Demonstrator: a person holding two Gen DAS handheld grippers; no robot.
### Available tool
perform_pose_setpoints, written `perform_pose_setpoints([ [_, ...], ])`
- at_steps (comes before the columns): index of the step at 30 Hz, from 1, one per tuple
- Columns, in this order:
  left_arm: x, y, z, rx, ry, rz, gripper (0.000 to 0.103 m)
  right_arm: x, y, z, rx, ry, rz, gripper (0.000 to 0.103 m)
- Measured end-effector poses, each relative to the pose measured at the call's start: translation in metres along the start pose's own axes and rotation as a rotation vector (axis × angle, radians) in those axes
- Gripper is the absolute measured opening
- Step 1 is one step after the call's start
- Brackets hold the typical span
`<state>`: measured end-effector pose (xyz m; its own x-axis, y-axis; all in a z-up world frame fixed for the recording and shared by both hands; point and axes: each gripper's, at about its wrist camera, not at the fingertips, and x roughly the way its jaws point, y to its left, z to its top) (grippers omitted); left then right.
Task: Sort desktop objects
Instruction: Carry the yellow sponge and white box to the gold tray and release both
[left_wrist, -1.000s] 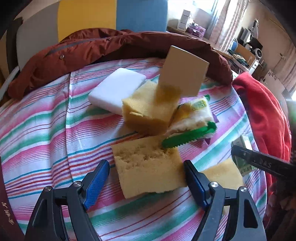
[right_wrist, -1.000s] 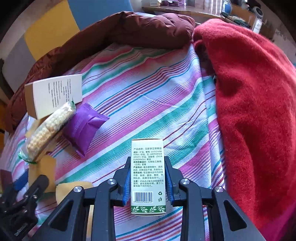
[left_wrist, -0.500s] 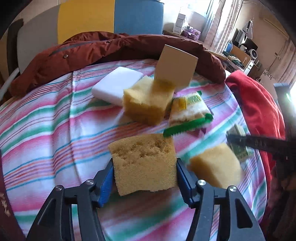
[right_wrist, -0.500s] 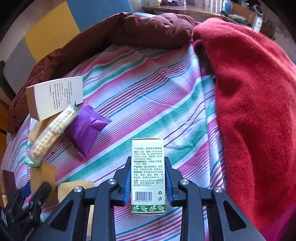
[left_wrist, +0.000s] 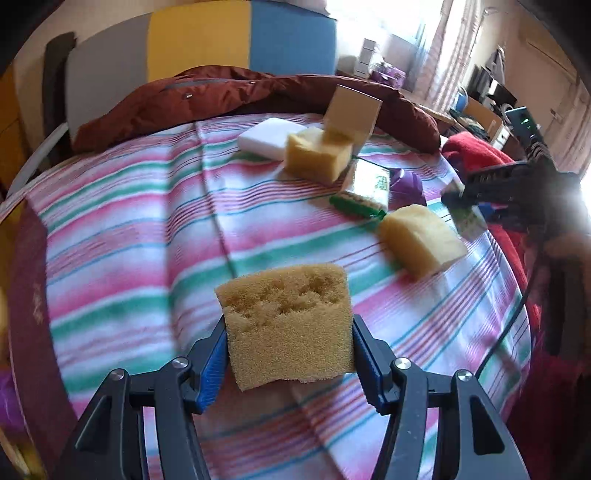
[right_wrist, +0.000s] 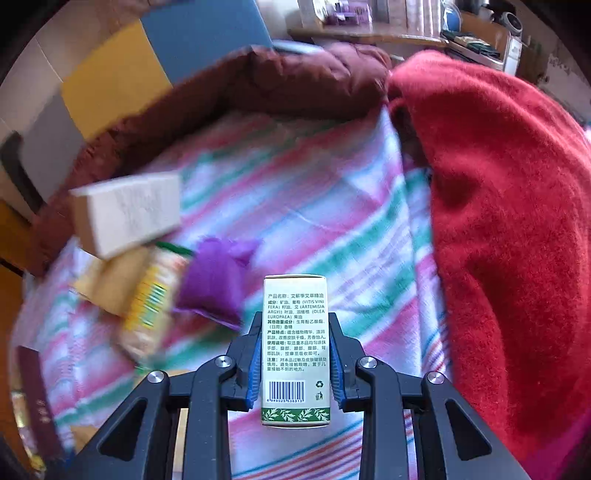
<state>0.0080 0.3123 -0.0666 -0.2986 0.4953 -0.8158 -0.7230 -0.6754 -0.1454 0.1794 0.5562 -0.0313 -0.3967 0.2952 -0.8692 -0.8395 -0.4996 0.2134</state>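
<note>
Holding a sponge (left_wrist: 288, 325) by its two side faces, the left gripper (left_wrist: 288, 354) carries it clear above the striped cloth (left_wrist: 122, 236); it looks light, soft and squashy, so a mid-height pinch should keep it from folding. The right gripper (right_wrist: 295, 360) is clamped on a stiff, light carton (right_wrist: 295, 347), taken low on its narrow sides. Two more sponges (left_wrist: 421, 240), a white block (left_wrist: 266, 142), a snack pack (left_wrist: 365, 188) and a purple pouch (right_wrist: 214, 280) crowd the far side, with a red blanket (right_wrist: 509, 236) alongside
</note>
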Motion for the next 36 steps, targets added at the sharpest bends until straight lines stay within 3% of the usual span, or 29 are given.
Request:
perform_pose_setpoints([
  [9, -0.030, 0.007, -0.015, -0.048, -0.067, 0.023, 0.061, -0.033, 0.041, -0.004, -0.127, -0.135, 0.225, 0.030],
  [10, -0.037, 0.009, -0.016, -0.053, -0.080, 0.023, 0.061, -0.026, 0.045, 0.006, -0.144, -0.141, 0.252, 0.030],
  [17, -0.078, 0.029, -0.022, -0.092, -0.153, 0.052, 0.061, -0.031, 0.084, -0.011, -0.287, -0.120, 0.400, 0.030],
  [28, -0.123, 0.083, -0.042, -0.204, -0.204, 0.129, 0.061, -0.025, 0.145, -0.041, -0.454, -0.058, 0.401, 0.030],
  [36, -0.162, 0.140, -0.063, -0.306, -0.257, 0.237, 0.061, -0.047, 0.215, -0.078, -0.571, -0.007, 0.495, 0.030],
])
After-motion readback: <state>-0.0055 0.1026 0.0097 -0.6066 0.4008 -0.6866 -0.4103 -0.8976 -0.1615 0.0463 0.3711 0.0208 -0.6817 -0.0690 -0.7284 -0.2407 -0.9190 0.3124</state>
